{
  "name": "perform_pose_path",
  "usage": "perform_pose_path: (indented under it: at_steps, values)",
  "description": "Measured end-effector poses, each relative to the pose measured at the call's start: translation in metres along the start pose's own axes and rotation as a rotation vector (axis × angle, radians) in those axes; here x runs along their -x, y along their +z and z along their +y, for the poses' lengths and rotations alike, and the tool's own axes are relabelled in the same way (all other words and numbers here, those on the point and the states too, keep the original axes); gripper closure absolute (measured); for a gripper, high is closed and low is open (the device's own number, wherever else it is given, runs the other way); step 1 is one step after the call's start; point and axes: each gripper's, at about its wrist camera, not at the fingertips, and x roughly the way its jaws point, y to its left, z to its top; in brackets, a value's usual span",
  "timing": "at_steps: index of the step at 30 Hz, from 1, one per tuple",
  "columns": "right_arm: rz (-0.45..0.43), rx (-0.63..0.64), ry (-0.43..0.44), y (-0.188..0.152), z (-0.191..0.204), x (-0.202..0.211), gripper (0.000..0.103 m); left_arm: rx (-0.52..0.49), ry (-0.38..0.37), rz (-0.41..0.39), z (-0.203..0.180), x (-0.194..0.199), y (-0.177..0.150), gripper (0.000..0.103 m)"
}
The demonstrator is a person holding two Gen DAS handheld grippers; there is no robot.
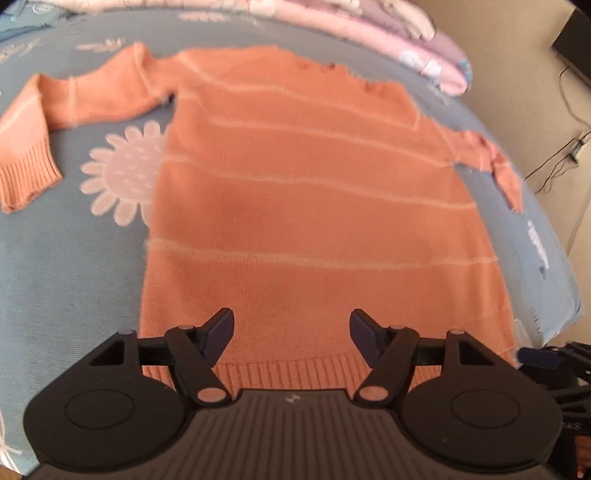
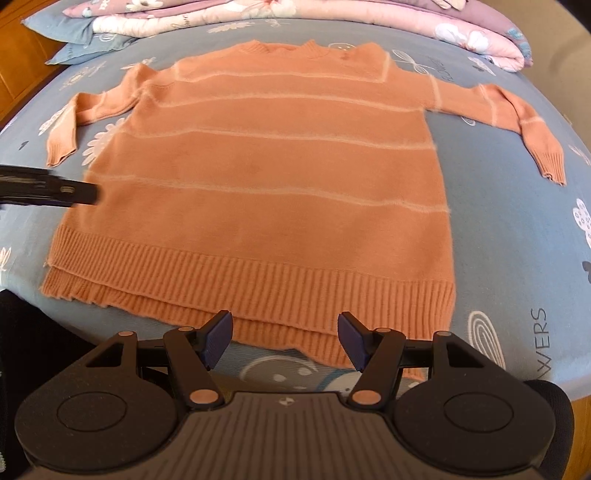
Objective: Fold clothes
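Your left gripper [image 1: 291, 334] hangs spread and empty over the ribbed hem, and your right gripper [image 2: 285, 336] is spread too, gripping nothing, just off the hem's near edge. Beyond them the orange sweater [image 2: 280, 166] lies flat on the blue bed sheet [image 2: 509, 221], both sleeves out sideways, folded quilts [image 2: 480, 33] stacked past the collar.

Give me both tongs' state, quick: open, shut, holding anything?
Left tongs: open, empty, above the orange sweater.
Right tongs: open, empty, at the sweater's ribbed hem.
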Motion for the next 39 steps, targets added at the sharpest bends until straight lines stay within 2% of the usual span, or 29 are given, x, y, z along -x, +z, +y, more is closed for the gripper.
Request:
perform_pose_path:
  at_steps: [4, 5, 7, 8, 10, 14, 16, 20, 22, 24, 25, 27, 29, 32, 34, 36, 39]
  values:
    - [-0.021, 0.001, -0.008, -0.001, -0.003, 0.009, 0.035, 0.055, 0.115, 0.085, 0.014, -0.019, -0.002, 0.034]
    - [-0.022, -0.005, -0.015, -0.001, -0.005, 0.01, 0.035, 0.066, 0.105, 0.085, 0.018, -0.016, -0.002, 0.032]
    - [-0.021, -0.018, -0.026, 0.0, -0.012, 0.01, 0.034, 0.097, 0.137, 0.104, 0.024, -0.004, -0.001, 0.035]
    - [-0.021, -0.026, -0.033, 0.001, -0.015, 0.01, 0.033, 0.101, 0.144, 0.084, 0.027, 0.006, -0.001, 0.035]
    - [-0.027, -0.051, -0.025, 0.003, -0.021, 0.007, 0.033, 0.116, 0.103, 0.037, 0.032, 0.03, 0.001, 0.034]
    - [-0.042, -0.106, 0.019, 0.011, -0.027, -0.004, 0.033, 0.146, 0.046, 0.002, 0.032, 0.059, 0.003, 0.03]
    - [-0.052, -0.128, 0.046, 0.016, -0.027, -0.014, 0.033, 0.121, 0.02, 0.016, 0.023, 0.054, 0.002, 0.029]
    - [-0.073, -0.144, 0.084, 0.023, -0.017, -0.038, 0.033, 0.048, -0.023, 0.098, -0.01, 0.018, -0.016, 0.029]
    - [-0.054, -0.127, 0.082, 0.021, -0.012, -0.047, 0.033, 0.01, 0.006, 0.117, -0.023, 0.0, -0.027, 0.029]
    - [-0.025, -0.128, 0.081, 0.019, -0.01, -0.055, 0.033, 0.035, 0.045, 0.151, -0.023, -0.014, -0.036, 0.029]
    - [-0.025, -0.134, 0.087, 0.015, -0.012, -0.056, 0.033, 0.035, 0.039, 0.126, -0.023, -0.012, -0.039, 0.025]
    - [-0.031, -0.132, 0.1, 0.007, -0.015, -0.054, 0.031, 0.027, 0.027, 0.142, -0.022, -0.01, -0.04, 0.025]
    - [-0.024, -0.109, 0.099, 0.002, -0.014, -0.053, 0.028, 0.037, 0.033, 0.156, -0.022, -0.004, -0.035, 0.025]
    - [-0.032, -0.102, 0.11, -0.001, -0.015, -0.052, 0.027, 0.012, 0.015, 0.08, -0.026, 0.008, -0.014, 0.025]
    - [-0.032, -0.119, 0.128, -0.002, -0.018, -0.053, 0.022, 0.018, 0.002, 0.043, -0.029, 0.007, 0.006, 0.025]
    - [-0.025, -0.116, 0.129, 0.0, -0.017, -0.054, 0.021, 0.012, -0.019, 0.02, -0.034, -0.005, 0.027, 0.025]
    - [-0.023, -0.097, 0.124, -0.001, -0.014, -0.055, 0.019, -0.003, 0.016, 0.03, -0.038, -0.037, 0.05, 0.025]
